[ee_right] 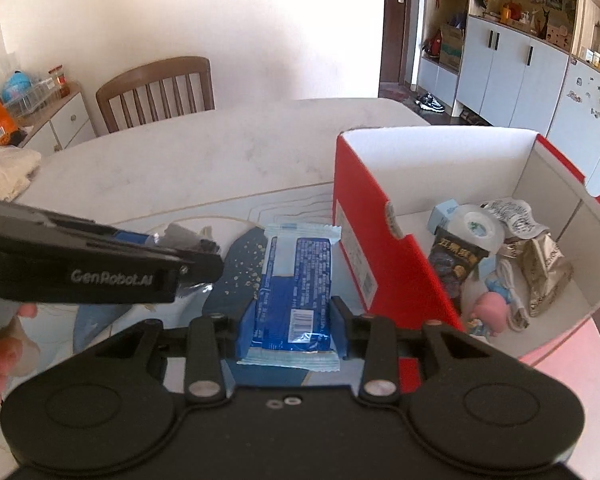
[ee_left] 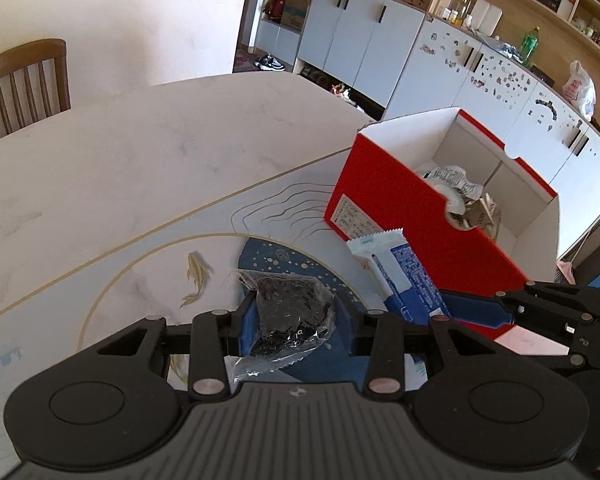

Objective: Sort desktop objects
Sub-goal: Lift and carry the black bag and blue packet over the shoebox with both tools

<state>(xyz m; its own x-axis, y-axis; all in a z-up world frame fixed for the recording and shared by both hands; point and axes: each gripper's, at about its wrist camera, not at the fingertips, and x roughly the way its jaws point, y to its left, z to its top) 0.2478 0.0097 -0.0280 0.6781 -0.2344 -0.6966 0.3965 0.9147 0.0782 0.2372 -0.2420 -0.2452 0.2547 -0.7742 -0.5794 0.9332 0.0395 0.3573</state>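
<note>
Left wrist view: left gripper (ee_left: 296, 320) jaws wide, straddling dark clear-wrapped packet (ee_left: 290, 312). Right gripper (ee_right: 292, 320) jaws apart, bracketing blue snack packet (ee_right: 296, 280), red box (ee_right: 384, 240) just right.

Box (ee_right: 364, 216) red outside, white inside; wrapper (ee_right: 296, 280) blue-white; packet (ee_left: 292, 312) clear, black contents; mat (ee_left: 260, 256) navy, gold-speckled

Both cams ride low and close over the table (ee_left: 120, 168), looking forward along their fingers. The left one faces the red box (ee_left: 412, 216) from its left; the right one peers straight inside. Both catch the chair (ee_right: 160, 88).
</note>
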